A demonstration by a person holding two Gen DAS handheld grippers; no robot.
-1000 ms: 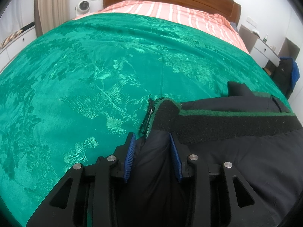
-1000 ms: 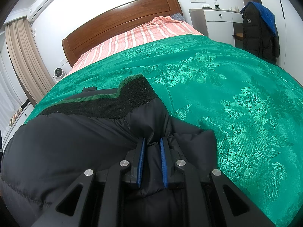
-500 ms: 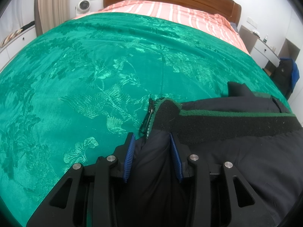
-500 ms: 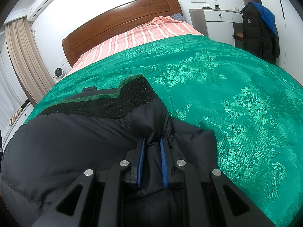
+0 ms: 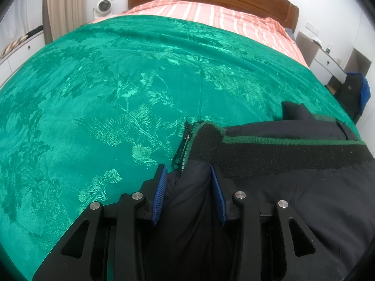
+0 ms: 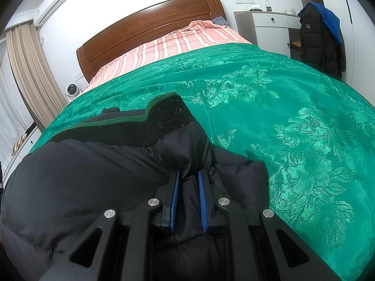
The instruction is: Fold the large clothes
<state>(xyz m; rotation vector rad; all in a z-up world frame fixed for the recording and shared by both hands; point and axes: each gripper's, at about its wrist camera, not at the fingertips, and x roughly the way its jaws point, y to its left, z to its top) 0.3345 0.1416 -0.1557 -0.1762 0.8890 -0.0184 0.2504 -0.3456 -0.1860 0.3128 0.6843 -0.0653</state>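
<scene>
A black padded jacket (image 5: pixel 293 201) (image 6: pixel 82 178) lies on the green bedspread (image 5: pixel 93 107) (image 6: pixel 293 121). Its black knit band with a green edge (image 5: pixel 269 152) (image 6: pixel 126 131) faces the headboard. My left gripper (image 5: pixel 188 174) is shut on a thick bunch of the jacket at its left corner, just behind the zipper pull (image 5: pixel 181 147). At the jacket's right corner, my right gripper (image 6: pixel 188 175) pinches a fold of the padded cloth between its blue pads. Both grips sit just below the knit band.
A striped pink sheet (image 6: pixel 168 46) and a wooden headboard (image 6: pixel 145 23) lie beyond the bedspread. White cabinets (image 6: pixel 267 30) with a dark coat (image 6: pixel 321 39) hung on them stand at the right. A small white fan (image 6: pixel 71 90) and a curtain (image 6: pixel 25 75) are at the left.
</scene>
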